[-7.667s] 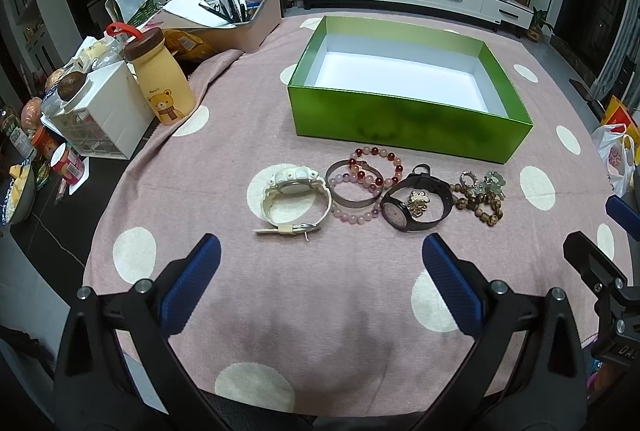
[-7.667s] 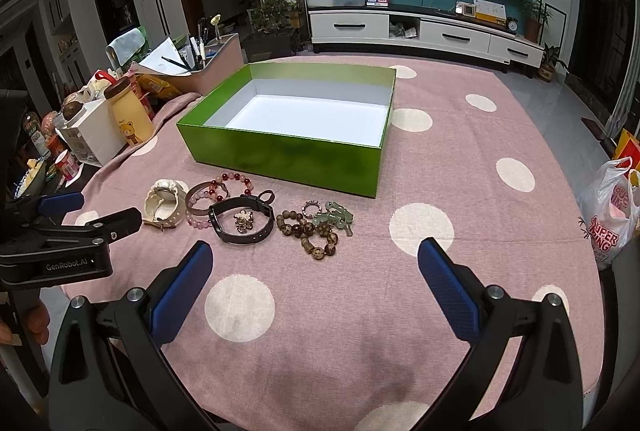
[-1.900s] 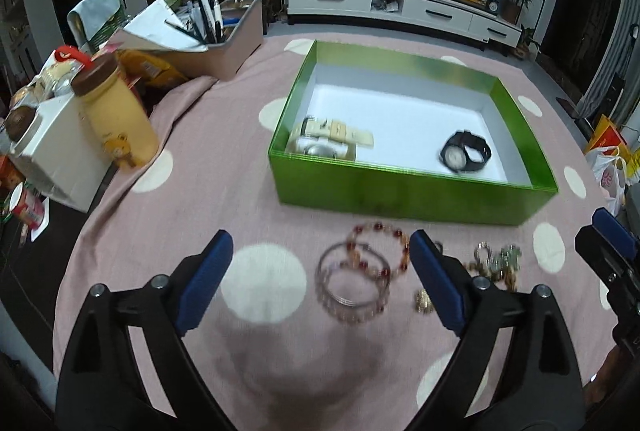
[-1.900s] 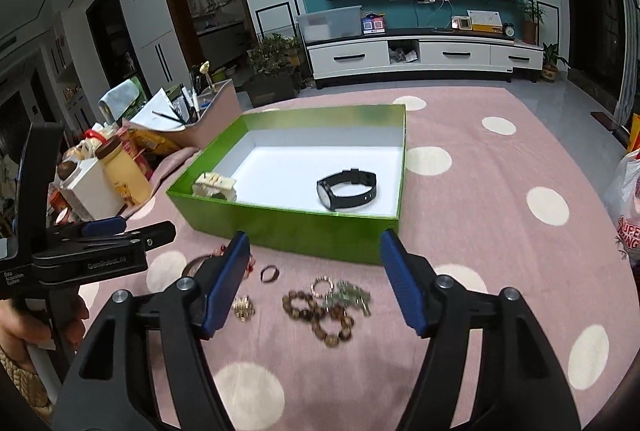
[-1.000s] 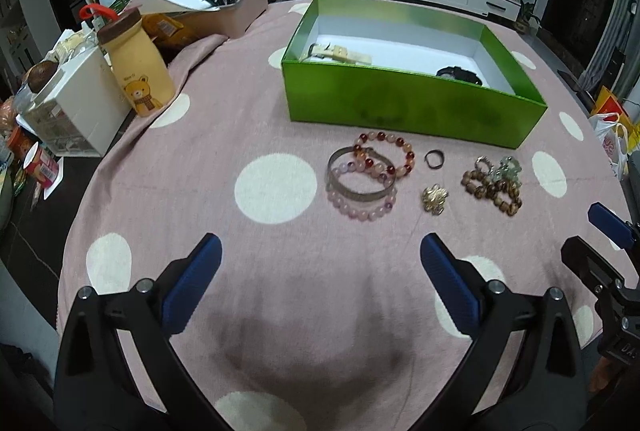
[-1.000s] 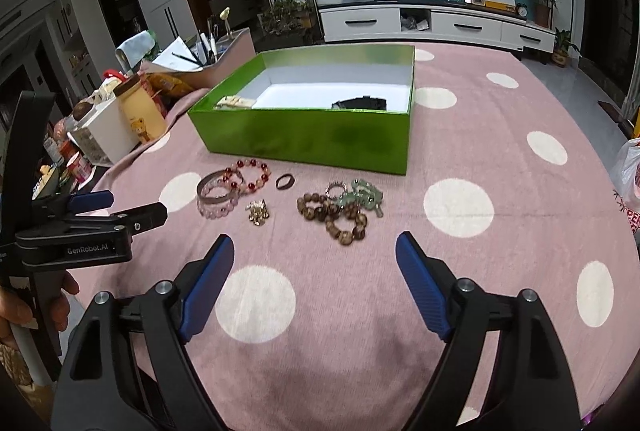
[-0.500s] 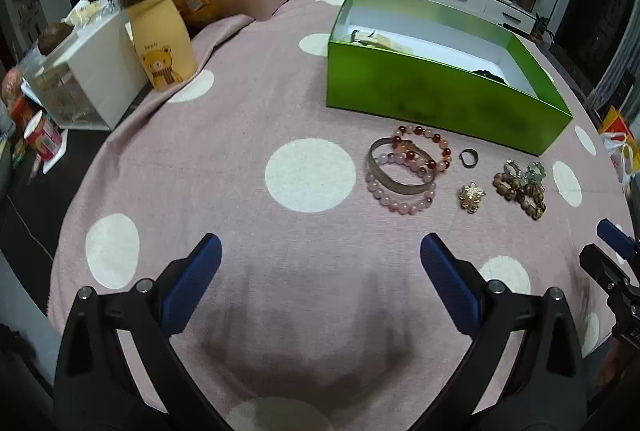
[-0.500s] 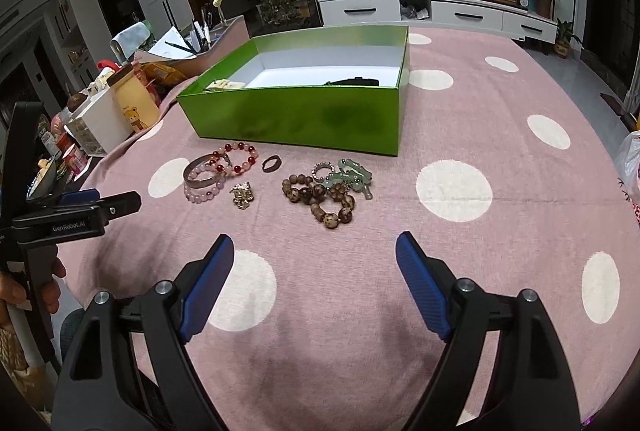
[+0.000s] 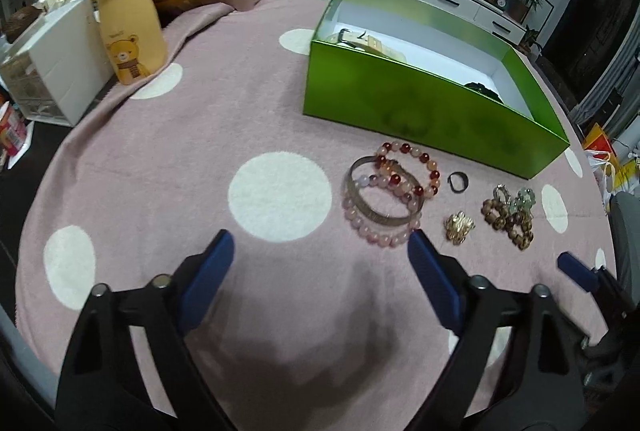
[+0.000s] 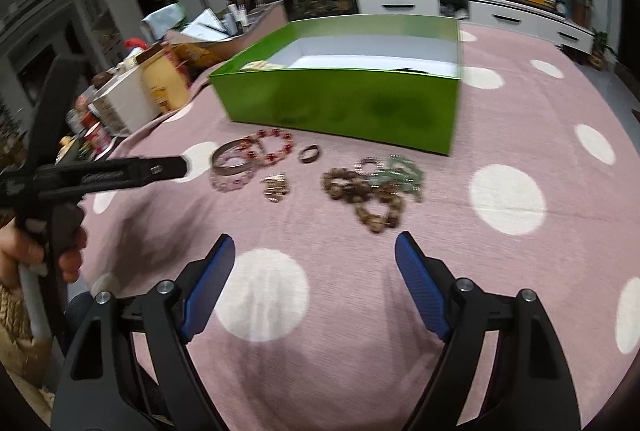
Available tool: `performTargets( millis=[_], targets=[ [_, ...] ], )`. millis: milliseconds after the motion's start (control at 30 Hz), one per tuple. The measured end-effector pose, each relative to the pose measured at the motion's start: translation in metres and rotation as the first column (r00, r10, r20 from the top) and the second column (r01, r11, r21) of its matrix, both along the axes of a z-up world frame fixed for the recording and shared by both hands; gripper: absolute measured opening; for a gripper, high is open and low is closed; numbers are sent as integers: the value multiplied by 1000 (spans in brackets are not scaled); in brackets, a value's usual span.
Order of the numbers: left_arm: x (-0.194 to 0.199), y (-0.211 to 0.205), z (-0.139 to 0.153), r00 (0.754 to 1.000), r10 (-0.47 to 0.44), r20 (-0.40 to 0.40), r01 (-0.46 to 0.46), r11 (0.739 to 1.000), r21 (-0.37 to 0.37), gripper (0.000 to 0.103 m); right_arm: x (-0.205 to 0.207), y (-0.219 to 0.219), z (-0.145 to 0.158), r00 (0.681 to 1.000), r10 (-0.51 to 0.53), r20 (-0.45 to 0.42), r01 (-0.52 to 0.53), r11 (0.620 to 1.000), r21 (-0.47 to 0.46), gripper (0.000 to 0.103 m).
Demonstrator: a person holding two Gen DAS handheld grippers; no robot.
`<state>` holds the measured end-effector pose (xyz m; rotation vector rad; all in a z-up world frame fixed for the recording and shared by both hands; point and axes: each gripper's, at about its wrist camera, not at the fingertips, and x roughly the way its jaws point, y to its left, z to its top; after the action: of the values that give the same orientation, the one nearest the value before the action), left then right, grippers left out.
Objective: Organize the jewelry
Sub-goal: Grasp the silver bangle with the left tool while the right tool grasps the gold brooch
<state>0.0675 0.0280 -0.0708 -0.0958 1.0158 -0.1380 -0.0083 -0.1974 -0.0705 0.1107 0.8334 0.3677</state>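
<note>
No words or numbers could be read. The yellow bottle (image 9: pixel 130 31), left of the green box (image 9: pixel 420 103), bore only a bear drawing; its small lettering was blurred.

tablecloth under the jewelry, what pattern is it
Pink tablecloth with large white polka dots, clearest in the left wrist view.

A cluster of beaded bracelets and a metal bangle (image 9: pixel 382 199) lies just ahead of the left gripper's right finger (image 9: pixel 432 281); a small dark ring (image 9: pixel 457 182), a gold brooch (image 9: pixel 458 227) and brown wooden beads (image 9: pixel 508 221) sit rightward, an open green cardboard box (image 9: pixel 420 103) behind.
</note>
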Motion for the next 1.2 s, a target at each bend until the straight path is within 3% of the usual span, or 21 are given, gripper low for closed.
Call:
performTargets(
  millis=[267,367,500,633,700,967,1200],
  targets=[
    [27,-5,-9,998,-22,-54,17,996,-88,68,25,16,-6,999,52,-4,-52,999,-4,60],
    [41,-4,-13,996,-14,-89,3,993,-120,54,35,24,-8,997,76,-2,-76,997,-18,56],
    [52,-6,-19,992,-17,-121,2,992,-129,41,45,34,-13,995,95,-13,-96,995,-39,51],
    [60,-11,-22,991,-27,-130,11,993,-117,36,56,42,-17,994,107,-24,-108,992,-64,46],
    [64,-13,-23,990,-25,-136,10,994,-110,20,59,45,-18,994,111,-26,-112,990,-83,44],
    [64,-19,-21,993,-61,-104,51,994,-99,6,66,52,-25,991,130,-34,-133,983,-125,20],
    [57,-20,-5,996,-75,-47,68,990,-122,5,62,44,-17,993,114,-17,-115,990,-76,16]
  ],
)
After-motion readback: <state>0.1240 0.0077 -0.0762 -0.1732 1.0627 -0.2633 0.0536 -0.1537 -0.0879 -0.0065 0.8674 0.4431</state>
